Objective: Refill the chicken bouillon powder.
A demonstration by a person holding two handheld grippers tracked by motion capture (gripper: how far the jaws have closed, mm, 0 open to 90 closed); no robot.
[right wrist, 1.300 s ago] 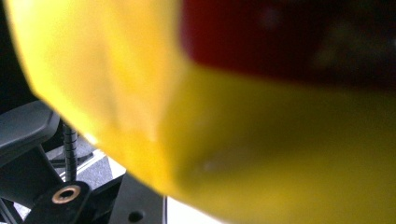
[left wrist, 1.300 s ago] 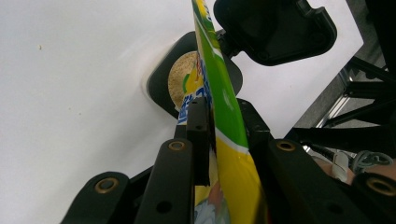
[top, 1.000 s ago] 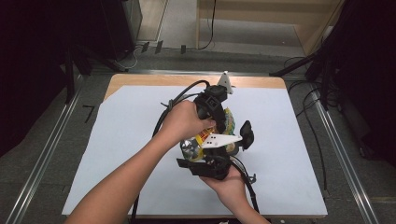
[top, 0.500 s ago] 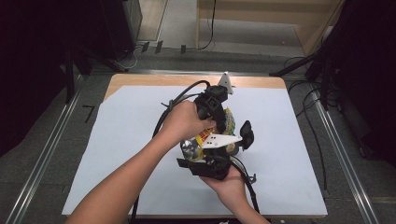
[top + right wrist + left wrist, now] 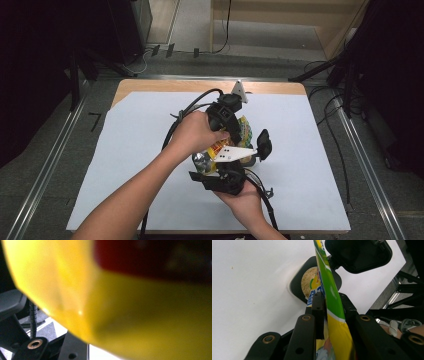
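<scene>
Both grippers are bunched up over the middle of the counter (image 5: 150, 150), which is covered with a smooth white sheet, a strip of bare wood showing along the far edge. The left gripper (image 5: 324, 305) has its black jaws nearly pressed together, pinching the thin edge of a glossy yellow-and-green plastic snack bag (image 5: 329, 290); in the left gripper view the film runs straight up between the jaws, flat and crinkle-free where it's clamped, with blue and white print near the pinch. Just beyond that sits a small black rounded-square dish (image 5: 297, 285) with matte walls, filled with something tan and grainy (image 5: 308, 281), like crumbs or sand; the bag edge crosses in front of it. A second black rounded-square piece (image 5: 359, 255), maybe a lid, hangs above at the top of that view, too close to the edge to be sure what it is. From the high view the bag (image 5: 240, 131) sits between the two hands, held up off the counter, its shiny foil inside showing at the lower left. The right gripper (image 5: 222, 180) comes in from below in the person's right hand (image 5: 245, 200), with its grey three-cornered plate on top. Its own view is swamped by blurry yellow and red packaging (image 5: 125, 302) right against the lens, so I can't tell whether its jaws are clamping the bag or just resting against it.
</scene>
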